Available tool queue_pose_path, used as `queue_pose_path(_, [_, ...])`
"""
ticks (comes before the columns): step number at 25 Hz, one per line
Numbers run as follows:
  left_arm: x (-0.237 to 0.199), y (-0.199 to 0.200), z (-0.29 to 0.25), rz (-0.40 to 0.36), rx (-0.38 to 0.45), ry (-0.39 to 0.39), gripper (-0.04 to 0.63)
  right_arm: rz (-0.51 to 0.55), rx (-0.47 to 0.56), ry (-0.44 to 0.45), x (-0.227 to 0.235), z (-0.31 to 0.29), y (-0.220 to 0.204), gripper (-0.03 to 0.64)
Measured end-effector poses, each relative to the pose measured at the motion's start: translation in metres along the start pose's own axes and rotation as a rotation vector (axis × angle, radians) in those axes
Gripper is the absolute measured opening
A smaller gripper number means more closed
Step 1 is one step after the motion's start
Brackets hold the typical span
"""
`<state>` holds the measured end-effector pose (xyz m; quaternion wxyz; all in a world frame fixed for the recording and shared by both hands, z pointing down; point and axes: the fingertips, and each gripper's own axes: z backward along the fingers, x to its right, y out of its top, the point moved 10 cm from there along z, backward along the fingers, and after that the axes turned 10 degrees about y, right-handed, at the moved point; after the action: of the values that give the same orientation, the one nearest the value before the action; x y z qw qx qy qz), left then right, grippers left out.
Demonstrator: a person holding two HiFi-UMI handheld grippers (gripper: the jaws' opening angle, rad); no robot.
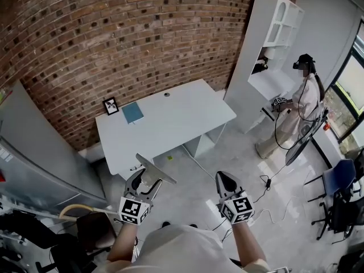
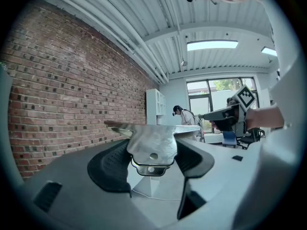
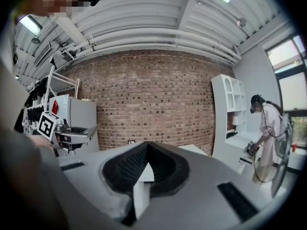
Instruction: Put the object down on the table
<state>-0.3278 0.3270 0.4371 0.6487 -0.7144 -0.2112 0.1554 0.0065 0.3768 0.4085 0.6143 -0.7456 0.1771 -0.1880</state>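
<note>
A flat metal scraper-like tool [image 1: 152, 172] with a wide blade is held between the jaws of my left gripper [image 1: 143, 181]; the pads press on its shank [image 2: 152, 150]. The blade [image 2: 158, 128] lies level above the jaws, well in front of the white table [image 1: 187, 118] and above the floor. My right gripper [image 1: 226, 179] hovers beside it, apart from the tool. Its jaws meet at the tips [image 3: 145, 150] with nothing between them.
On the table stand a small picture frame [image 1: 110, 106], a blue book [image 1: 132, 112] and a small round thing [image 1: 166, 94]. A person [image 1: 298, 107] stands by a white shelf unit [image 1: 273, 33] at the right. Cables [image 1: 267, 182] cross the floor, with chairs [image 1: 341, 192] far right.
</note>
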Motion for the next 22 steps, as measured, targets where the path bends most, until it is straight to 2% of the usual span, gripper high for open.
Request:
queue_pose_path(15, [-0.054, -0.015, -0.008, 0.005, -0.011, -0.057, 0.273, -0.001, -0.016, -0.046, -0.034, -0.045, 0.001, 0.002])
queue_pose_path(22, [-0.068, -0.018, -0.018, 0.009, -0.021, -0.064, 0.273, -0.015, -0.036, -0.058, -0.035, -0.057, -0.003, 0.002])
